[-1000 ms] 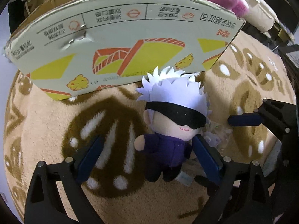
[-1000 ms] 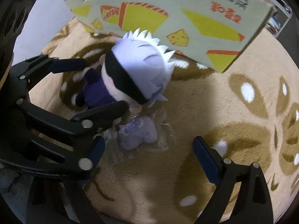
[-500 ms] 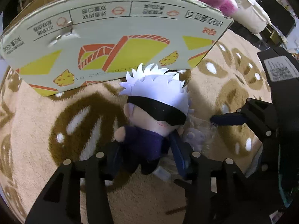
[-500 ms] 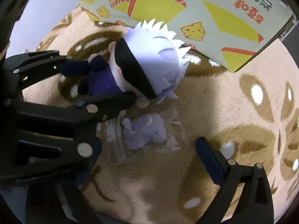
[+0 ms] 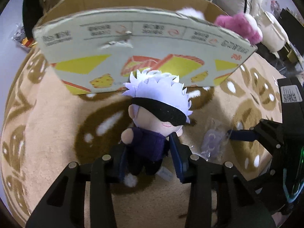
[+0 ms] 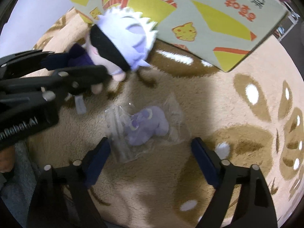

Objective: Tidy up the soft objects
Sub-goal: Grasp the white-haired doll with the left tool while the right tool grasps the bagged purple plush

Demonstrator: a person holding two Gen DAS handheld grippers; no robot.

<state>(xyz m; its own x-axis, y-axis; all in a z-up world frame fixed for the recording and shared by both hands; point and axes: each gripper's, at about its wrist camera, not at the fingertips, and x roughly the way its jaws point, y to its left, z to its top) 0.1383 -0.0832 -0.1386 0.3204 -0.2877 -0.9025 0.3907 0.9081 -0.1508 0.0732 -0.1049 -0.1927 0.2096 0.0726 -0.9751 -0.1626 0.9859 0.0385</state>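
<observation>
My left gripper is squeezing the doll by its purple body, just before the cardboard box wall. My right gripper is gaping wide around the bagged purple plush lying on the tan patterned rug, with bare rug on either side.

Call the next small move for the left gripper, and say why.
Probably lift. The left gripper is shut on the white-haired doll, pads clamped on its purple torso. The open cardboard box stands just behind it on the rug, so raising the doll toward the box rim looks right. The right gripper is open over the bagged purple plush.
</observation>
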